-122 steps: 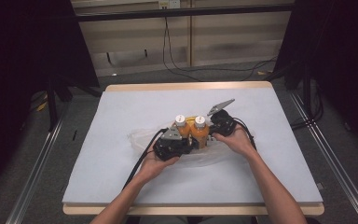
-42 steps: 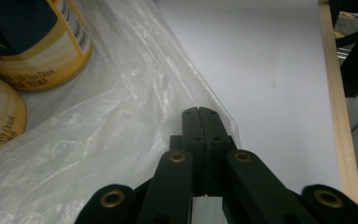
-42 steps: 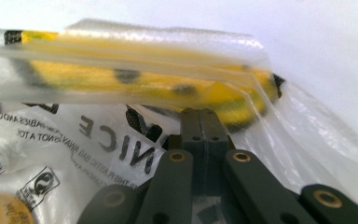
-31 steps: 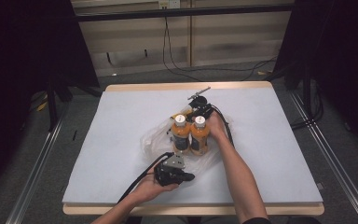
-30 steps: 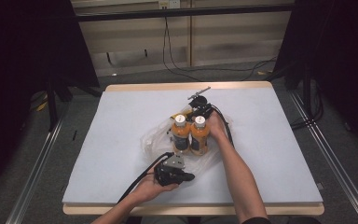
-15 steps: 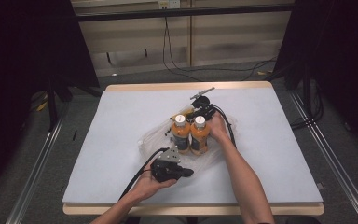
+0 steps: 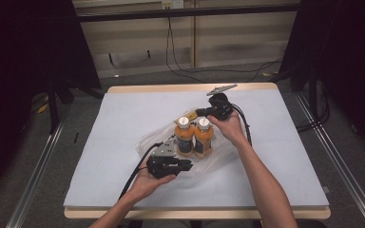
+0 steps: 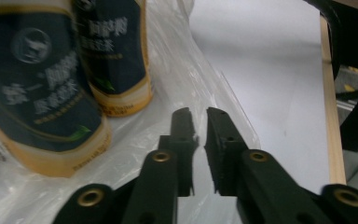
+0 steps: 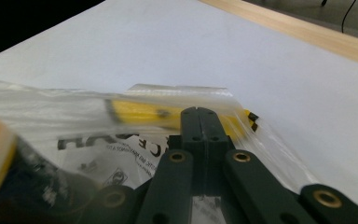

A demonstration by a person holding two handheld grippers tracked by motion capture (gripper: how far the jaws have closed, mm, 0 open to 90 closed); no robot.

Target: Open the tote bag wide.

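Two orange bottles with white caps [image 7: 185, 138] [image 7: 203, 138] stand side by side inside a clear plastic bag [image 7: 149, 138] in the middle of the table. My left gripper [image 7: 187, 166] lies just in front of them with its jaws pointing right. Those jaws [image 8: 198, 115] have just been opening; a narrow gap shows with nothing pinched, and the bag's film [image 8: 205, 74] lies underneath beside the bottles [image 8: 37, 93]. My right gripper [image 7: 199, 113] is raised behind the bottles, and its jaws [image 9: 199, 112] are shut on the bag's printed rim [image 9: 121, 140].
A white sheet [image 7: 123, 114] covers the table, with a wooden edge at the front [image 7: 195, 213] and at the back. Metal rails run along both sides on the floor. Cables trail from both grippers over the sheet.
My left gripper has moved up and toward the bottles, and its jaws have parted slightly. My right gripper has risen and shifted right, still pinching the bag's rim. The bottles stay put.
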